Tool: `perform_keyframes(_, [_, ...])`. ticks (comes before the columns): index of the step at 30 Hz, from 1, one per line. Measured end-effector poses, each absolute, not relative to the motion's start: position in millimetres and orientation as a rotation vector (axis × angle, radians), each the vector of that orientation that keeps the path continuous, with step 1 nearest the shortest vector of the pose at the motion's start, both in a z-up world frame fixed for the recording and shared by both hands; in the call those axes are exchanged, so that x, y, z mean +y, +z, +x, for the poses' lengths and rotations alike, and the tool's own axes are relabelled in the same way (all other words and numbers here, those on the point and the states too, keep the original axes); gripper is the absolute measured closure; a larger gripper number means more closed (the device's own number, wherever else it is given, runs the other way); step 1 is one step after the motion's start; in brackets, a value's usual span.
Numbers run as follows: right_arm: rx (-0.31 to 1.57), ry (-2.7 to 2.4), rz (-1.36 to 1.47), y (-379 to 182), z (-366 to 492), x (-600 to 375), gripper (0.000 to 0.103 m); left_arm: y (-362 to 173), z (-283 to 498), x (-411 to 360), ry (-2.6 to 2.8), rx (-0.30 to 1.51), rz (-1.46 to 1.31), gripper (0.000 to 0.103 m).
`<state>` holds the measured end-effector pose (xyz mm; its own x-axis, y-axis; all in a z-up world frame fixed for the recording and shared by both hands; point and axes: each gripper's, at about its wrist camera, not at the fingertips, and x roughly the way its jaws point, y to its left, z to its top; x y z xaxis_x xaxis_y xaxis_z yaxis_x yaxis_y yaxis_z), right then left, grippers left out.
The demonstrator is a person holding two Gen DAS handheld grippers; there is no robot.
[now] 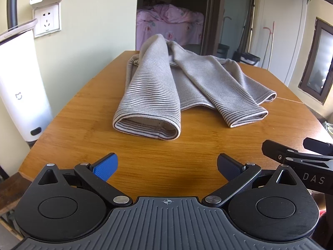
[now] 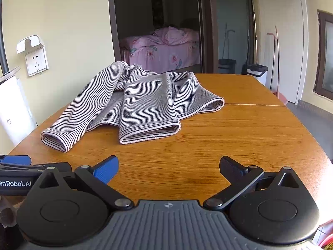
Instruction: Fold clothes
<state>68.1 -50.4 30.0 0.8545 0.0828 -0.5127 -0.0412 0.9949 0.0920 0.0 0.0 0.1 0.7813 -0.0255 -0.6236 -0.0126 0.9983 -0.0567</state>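
Soft striped knit top (image 1: 158,83) rumpled on smooth wooden table (image 1: 83,129); both claws (image 1: 167,166) (image 2: 169,167) spread, empty

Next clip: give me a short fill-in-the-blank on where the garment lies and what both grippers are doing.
1. The striped garment lies on the wooden ____.
2. The left gripper has its jaws ____.
3. The right gripper holds ____.
4. Behind the table, through the doorway, the bed cover is ____.

Missing words: table; open; nothing; pink

Both tools are matte black — the left gripper (image 1: 167,166) and the right gripper (image 2: 169,167) each carry 2 round discs, silver rivets, a ribbed grey base, 1 blue pad and 1 black.
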Motion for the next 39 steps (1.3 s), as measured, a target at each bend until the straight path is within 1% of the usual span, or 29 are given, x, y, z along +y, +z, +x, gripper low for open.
perform_keyframes(17, [0.546, 0.069, 0.071, 30.2, 67.3, -49.2, 0.000, 1.3, -1.6, 3.9, 0.004, 0.673, -0.069, 0.000])
perform_keyframes(26, [0.547, 0.073, 0.070, 30.2, 66.6, -49.4, 0.000, 1.1, -0.3, 5.9, -0.011, 0.661, -0.124, 0.000])
perform_keyframes(39, [0.550, 0.076, 0.073, 30.2, 66.3, -49.6, 0.000, 1.4, -0.4, 4.7, -0.006, 0.664, -0.114, 0.000])
